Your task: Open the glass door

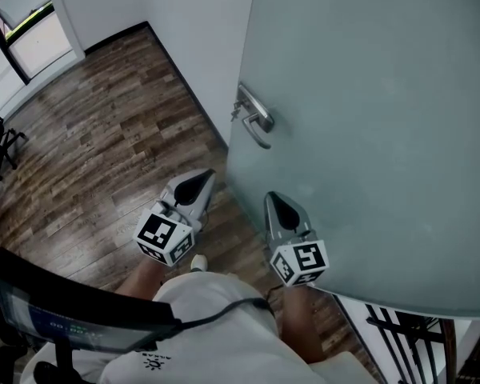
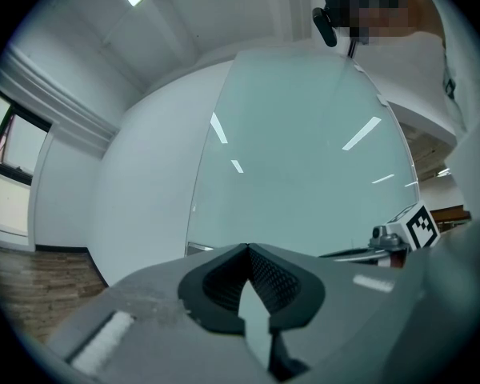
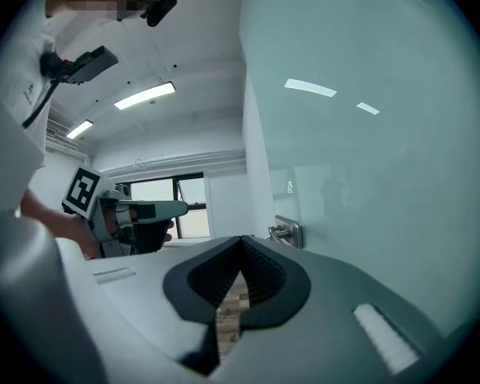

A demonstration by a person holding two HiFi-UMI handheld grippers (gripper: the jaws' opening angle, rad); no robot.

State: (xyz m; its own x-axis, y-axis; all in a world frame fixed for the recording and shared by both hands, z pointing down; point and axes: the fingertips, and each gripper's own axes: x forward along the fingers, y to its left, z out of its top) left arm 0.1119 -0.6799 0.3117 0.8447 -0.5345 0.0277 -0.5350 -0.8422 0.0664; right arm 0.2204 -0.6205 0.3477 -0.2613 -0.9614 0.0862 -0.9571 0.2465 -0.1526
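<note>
The frosted glass door fills the right of the head view, and its metal lever handle sits near its left edge. My left gripper is shut and empty, held off the door's edge below the handle. My right gripper is shut and empty too, its tip close to the glass under the handle. Ahead in the left gripper view is the glass door, beyond the closed left gripper. In the right gripper view the handle sits just past the closed right gripper, apart from it.
Wood-plank floor runs to the left, with a white wall beside the door. A dark-framed window is at the far left corner and a black chair at the left edge. A black rack stands at bottom right.
</note>
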